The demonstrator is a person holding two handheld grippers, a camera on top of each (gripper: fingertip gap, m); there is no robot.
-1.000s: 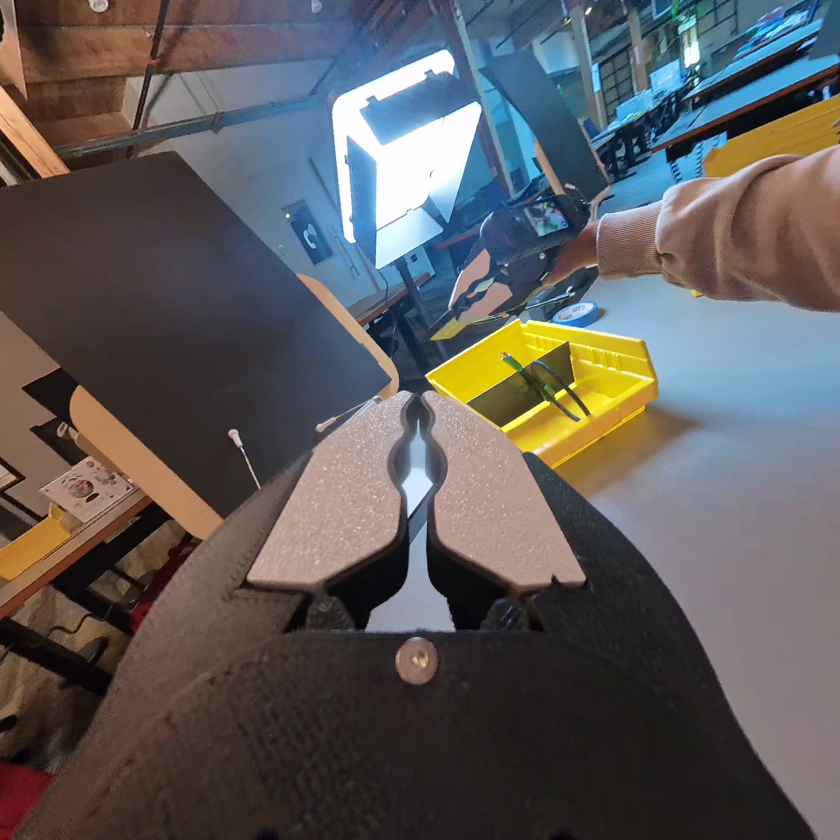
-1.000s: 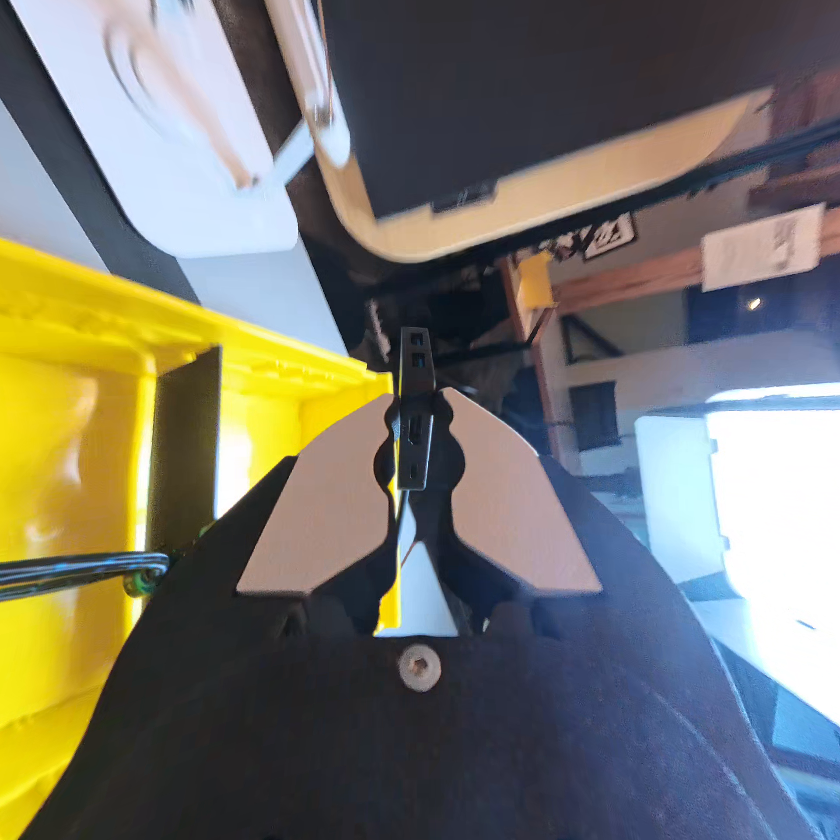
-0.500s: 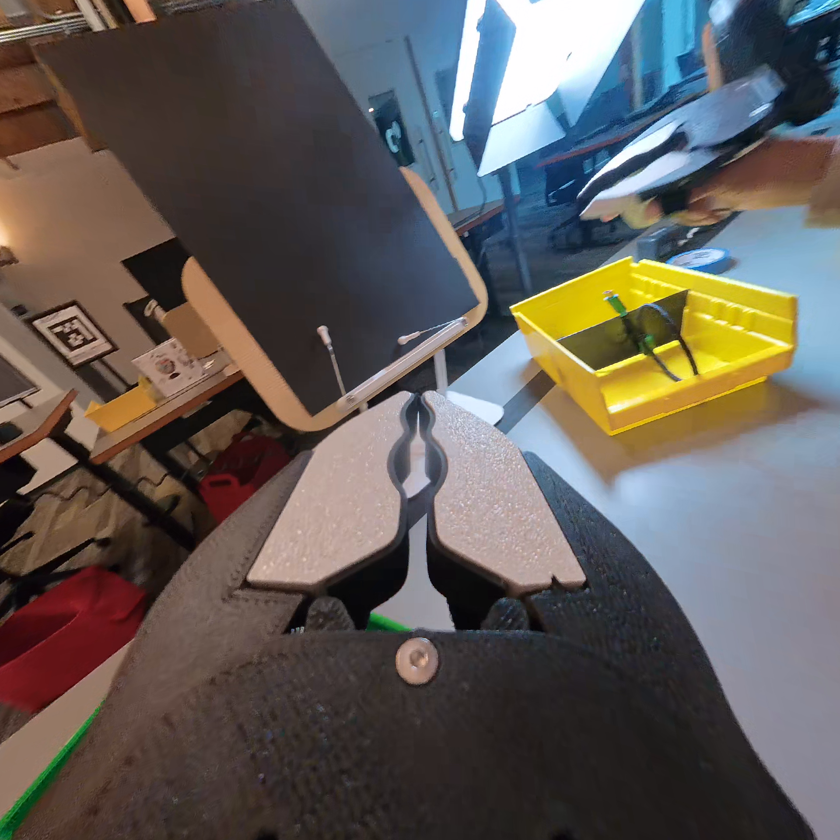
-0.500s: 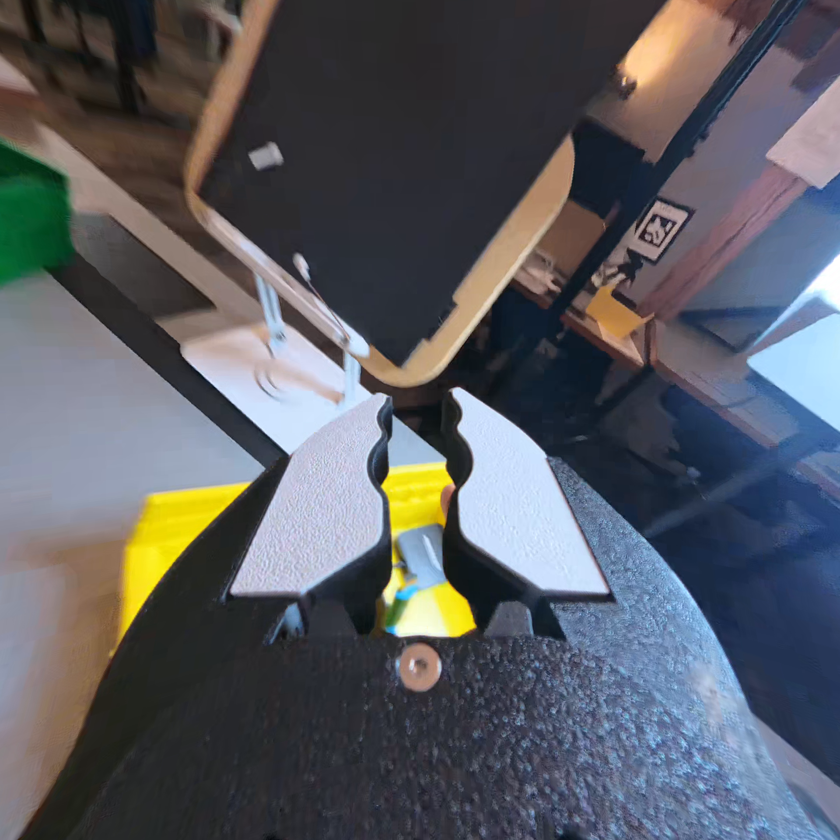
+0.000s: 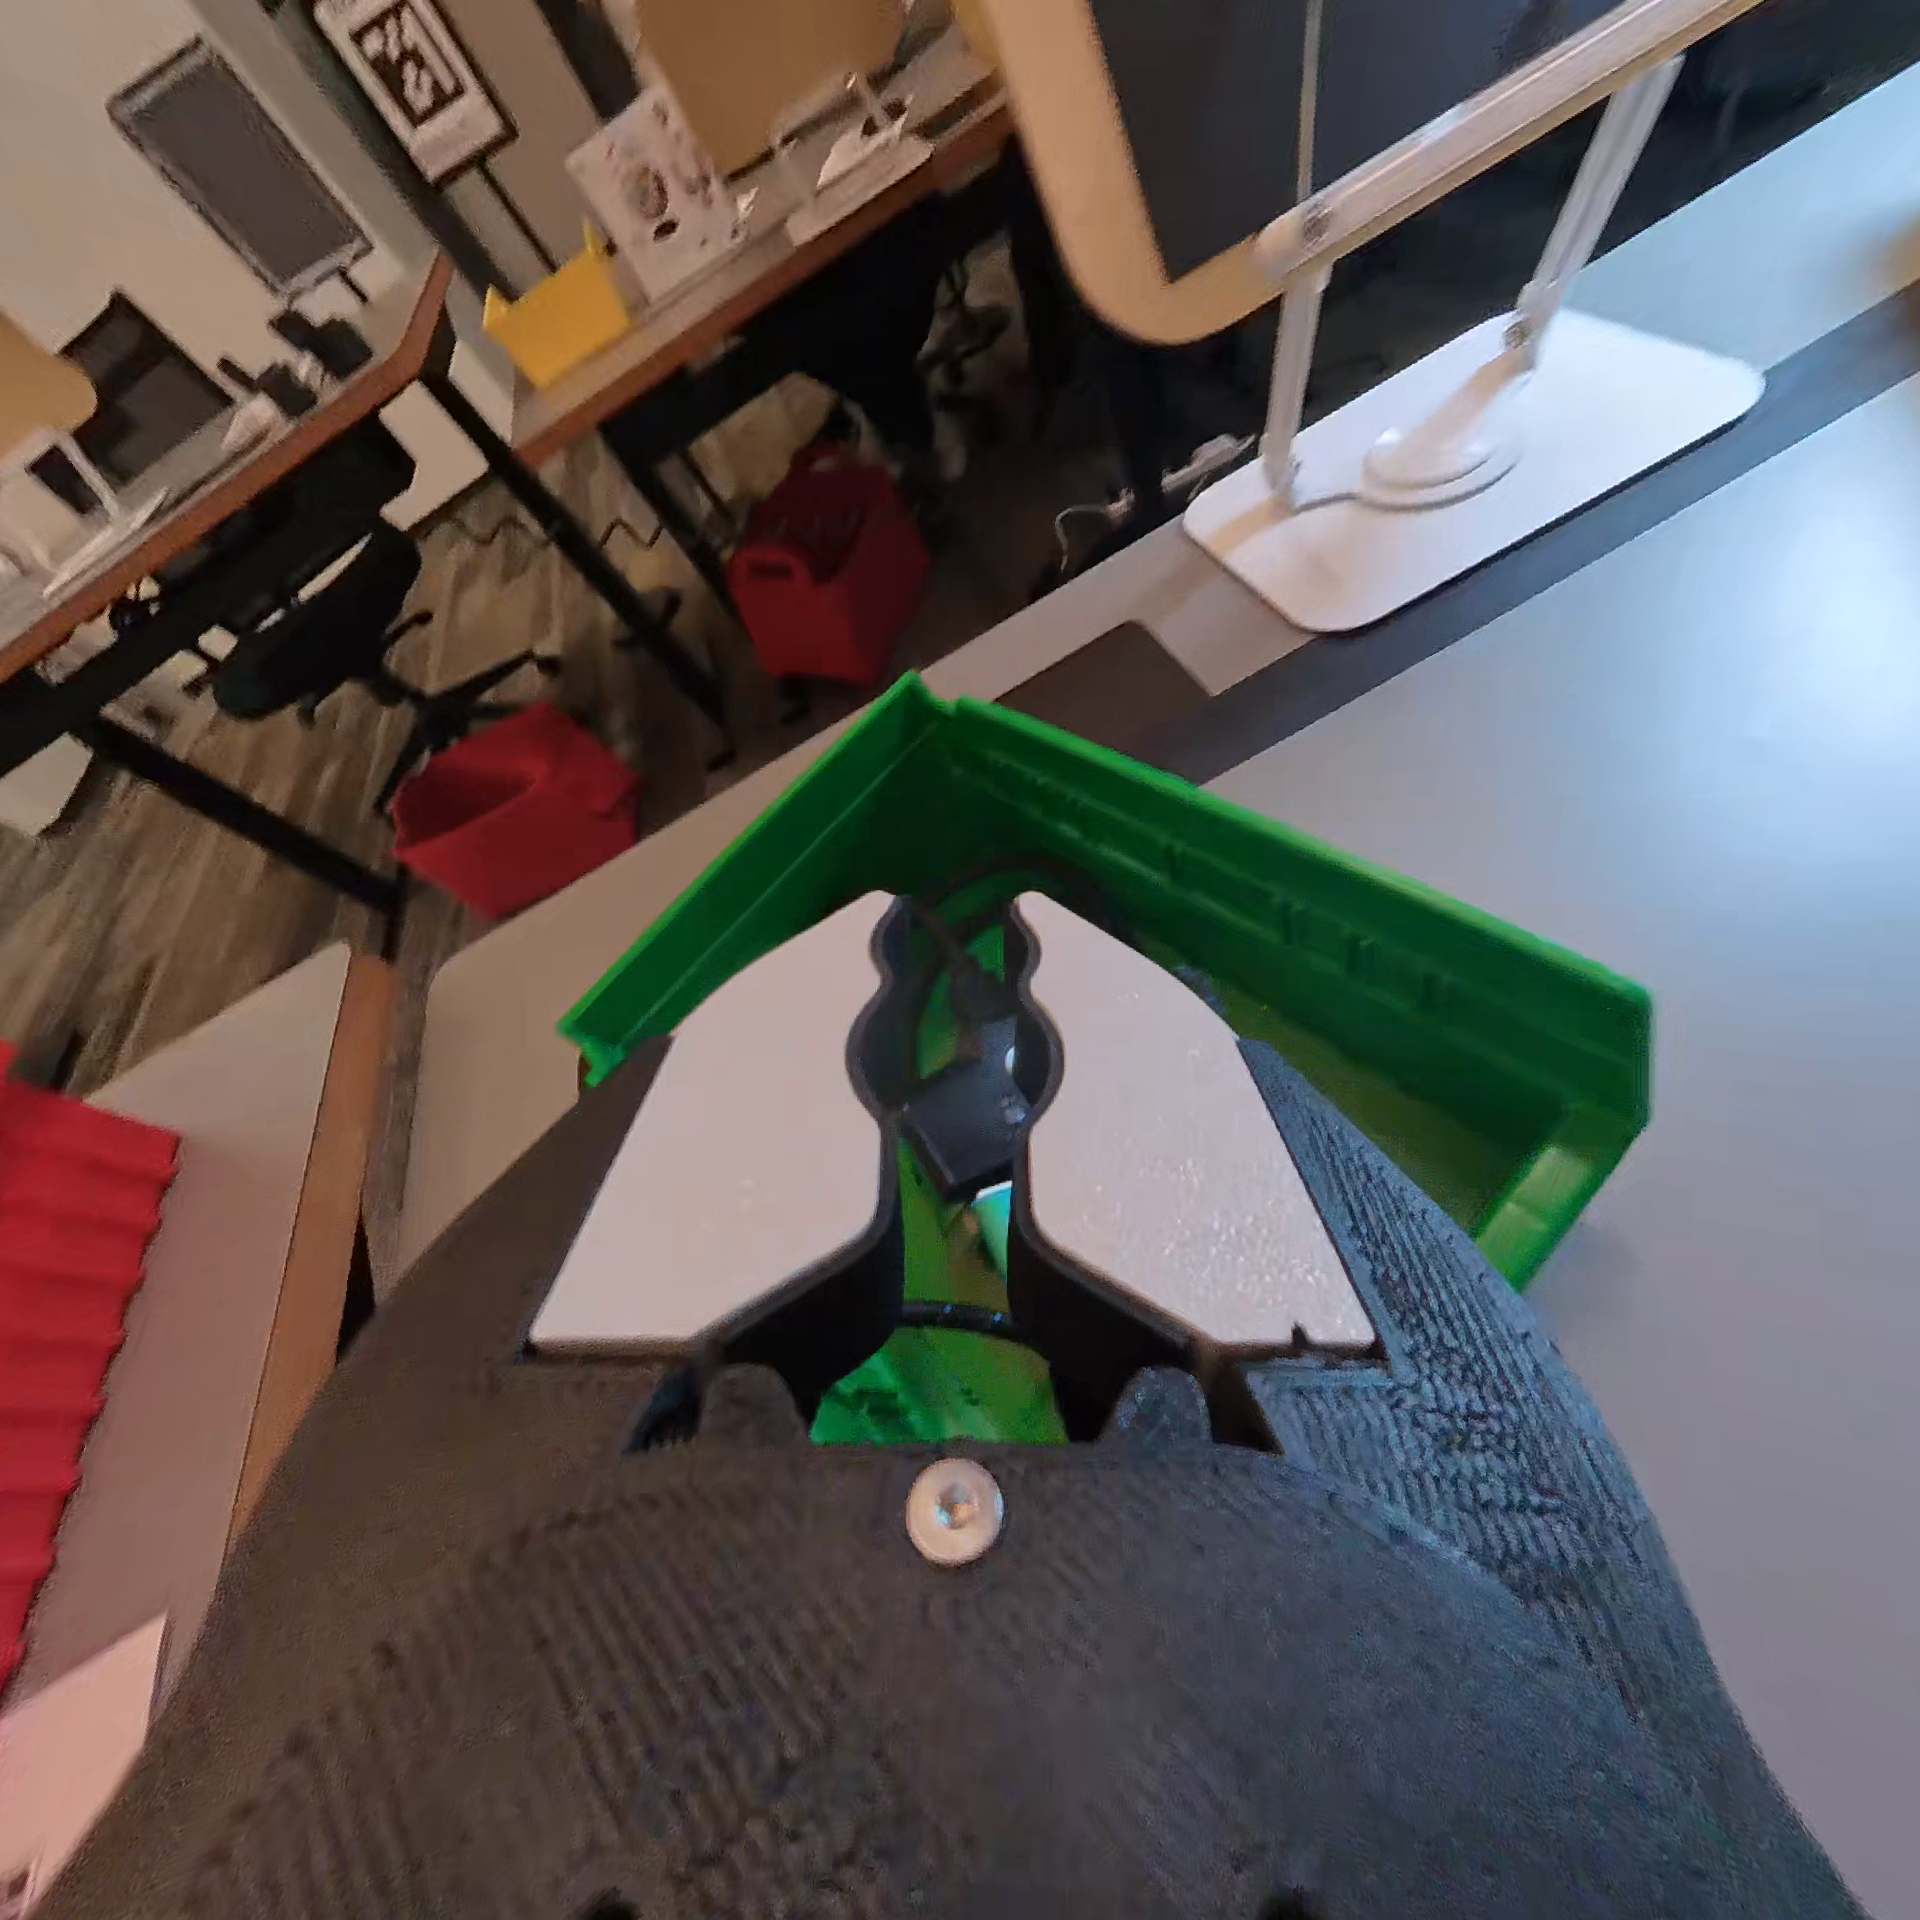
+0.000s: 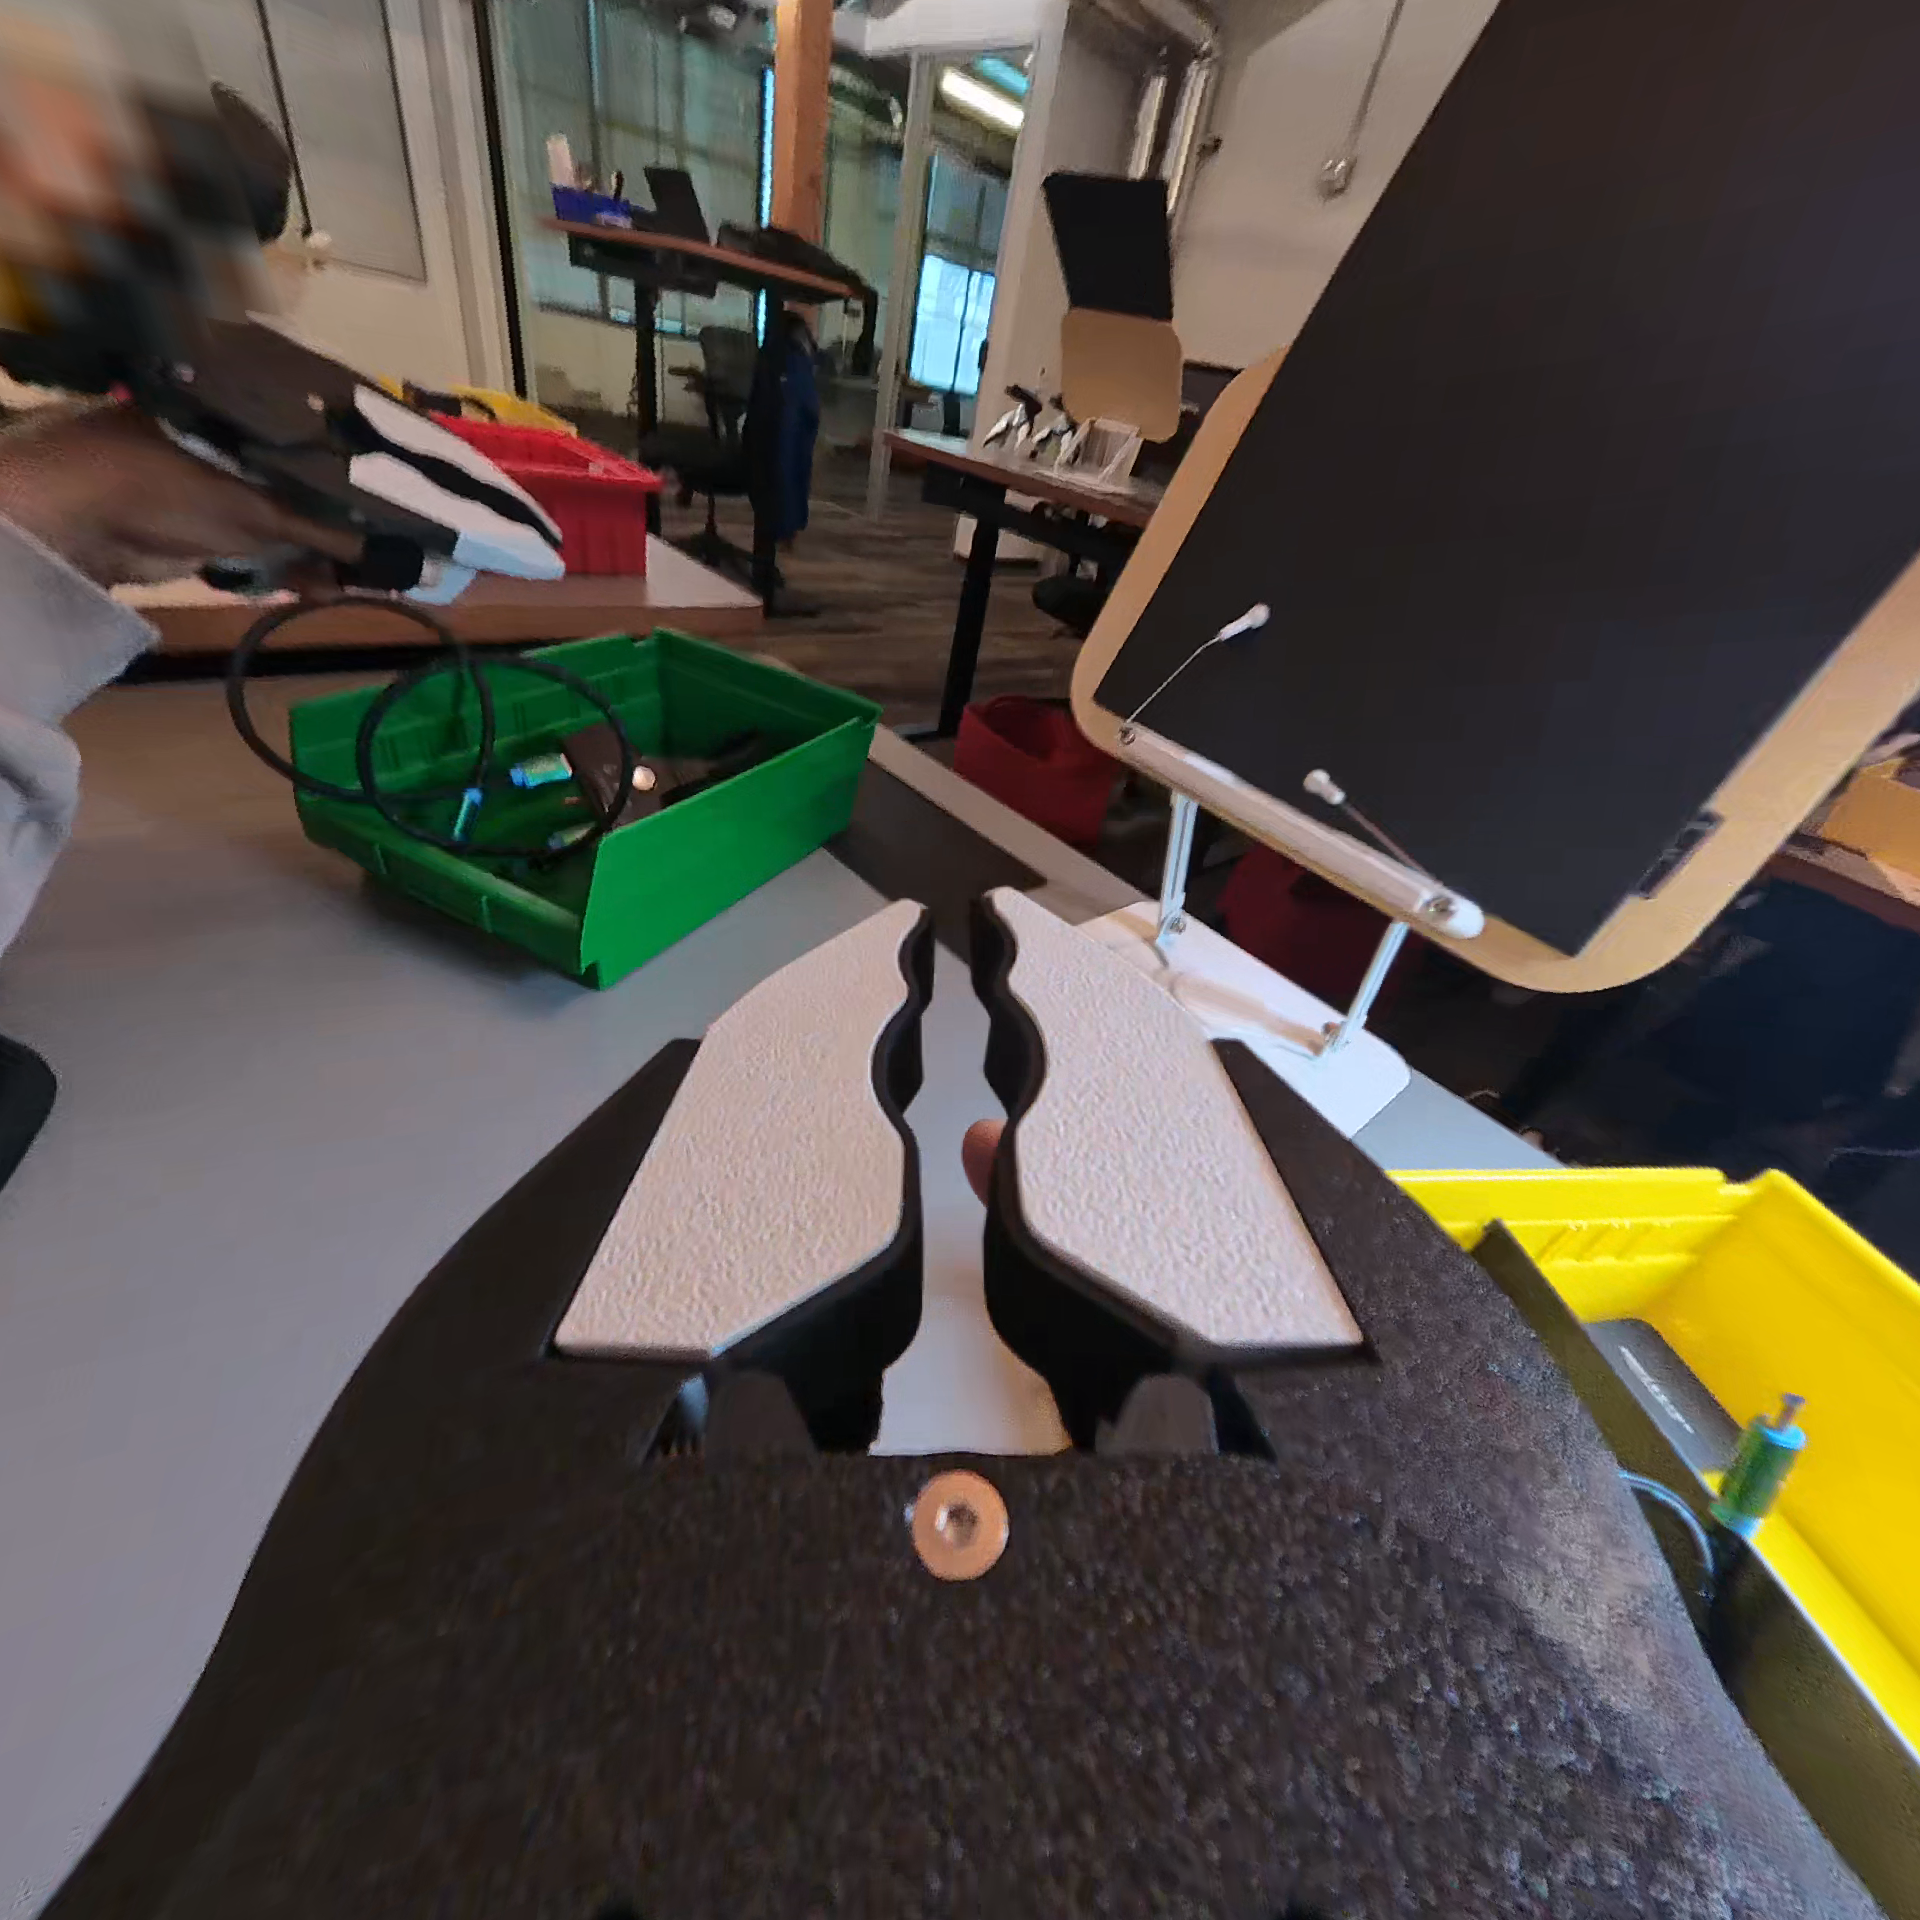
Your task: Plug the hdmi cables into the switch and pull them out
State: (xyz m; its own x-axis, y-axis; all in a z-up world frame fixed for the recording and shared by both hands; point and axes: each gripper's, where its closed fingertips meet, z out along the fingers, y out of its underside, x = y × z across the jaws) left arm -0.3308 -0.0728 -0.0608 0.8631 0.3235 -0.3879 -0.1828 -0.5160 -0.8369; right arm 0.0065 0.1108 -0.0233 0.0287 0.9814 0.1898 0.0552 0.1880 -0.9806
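Note:
A green bin (image 6: 717, 862) on the grey table holds coiled black HDMI cables (image 6: 416, 707) with blue-green plugs. My left gripper (image 5: 956, 914) hovers over this green bin (image 5: 1299, 894) with its jaws slightly parted. A black plug (image 5: 966, 1122) shows through the gap, and I cannot tell if it is touched. The left gripper also shows, blurred, above the bin in the right wrist view (image 6: 540, 551). My right gripper (image 6: 954, 904) is slightly open and empty over the table. A yellow bin (image 6: 1766, 1299) at its right holds the black switch (image 6: 1662, 1382) and a green-tipped plug (image 6: 1756, 1465).
A black board (image 6: 1558, 468) on a white stand (image 5: 1455, 488) stands at the table's far edge between the bins. Red bins (image 5: 509, 800) sit on the floor beyond the edge. A person's sleeve (image 6: 42, 665) is at the left. Other desks stand behind. The left gripper's tips are roughly 40 cm from the right gripper's.
My left gripper swung down from facing the yellow bin to over the green bin and its jaws parted. My right gripper let go of a thin black part and turned away from the yellow bin.

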